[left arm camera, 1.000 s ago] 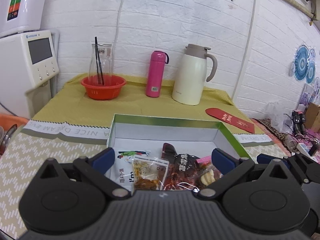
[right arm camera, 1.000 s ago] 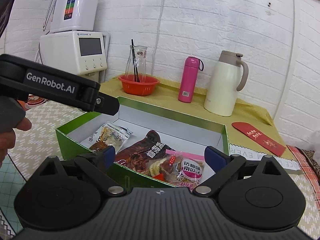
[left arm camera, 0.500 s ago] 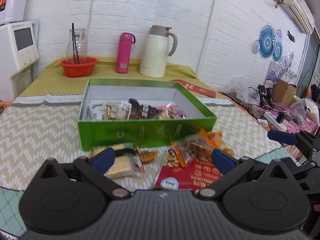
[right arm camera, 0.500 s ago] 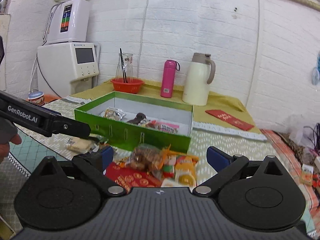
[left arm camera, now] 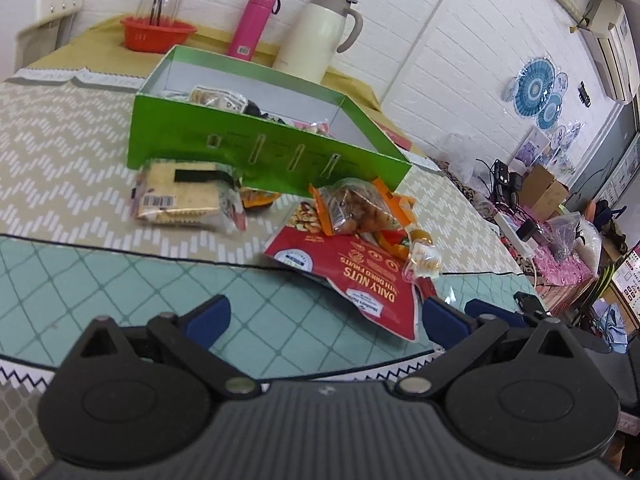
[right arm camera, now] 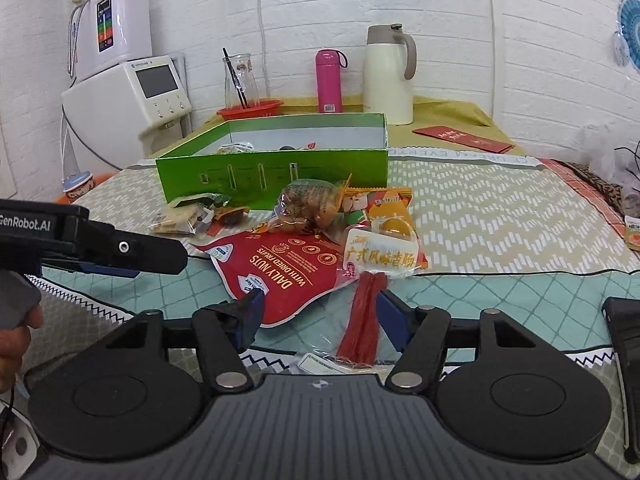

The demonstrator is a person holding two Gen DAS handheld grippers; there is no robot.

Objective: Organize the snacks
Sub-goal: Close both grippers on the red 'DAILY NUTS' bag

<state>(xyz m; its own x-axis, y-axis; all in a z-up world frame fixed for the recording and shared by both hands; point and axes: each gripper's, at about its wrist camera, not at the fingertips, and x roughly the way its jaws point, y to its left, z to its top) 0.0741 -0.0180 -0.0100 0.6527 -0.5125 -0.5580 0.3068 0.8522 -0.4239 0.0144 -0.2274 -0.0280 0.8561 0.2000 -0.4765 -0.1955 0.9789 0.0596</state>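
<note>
An open green box [left arm camera: 256,148] [right arm camera: 280,176] holds several snack packets. In front of it lie loose snacks: a red Daily Nuts bag [left arm camera: 352,276] [right arm camera: 280,268], a clear bag of brown snacks [left arm camera: 352,208] [right arm camera: 308,204], a cracker pack [left arm camera: 180,196] [right arm camera: 180,216], a yellow-label sausage packet [right arm camera: 380,256] and a clear pack of red sticks [right arm camera: 364,320]. My left gripper [left arm camera: 324,316] is open and empty above the teal mat, near the nuts bag. My right gripper [right arm camera: 320,312] is open, its fingers either side of the red sticks pack and the nuts bag's corner.
A cream thermos jug [right arm camera: 388,76], a pink bottle [right arm camera: 328,80], a red bowl [right arm camera: 248,110] with a glass carafe and a red envelope [right arm camera: 464,138] stand behind the box. A white appliance [right arm camera: 132,96] is at the back left. The table's near edge is right below both grippers.
Both grippers have pulled back from over the box to the table's near edge and now look down at the loose snacks. Both have stayed open.
</note>
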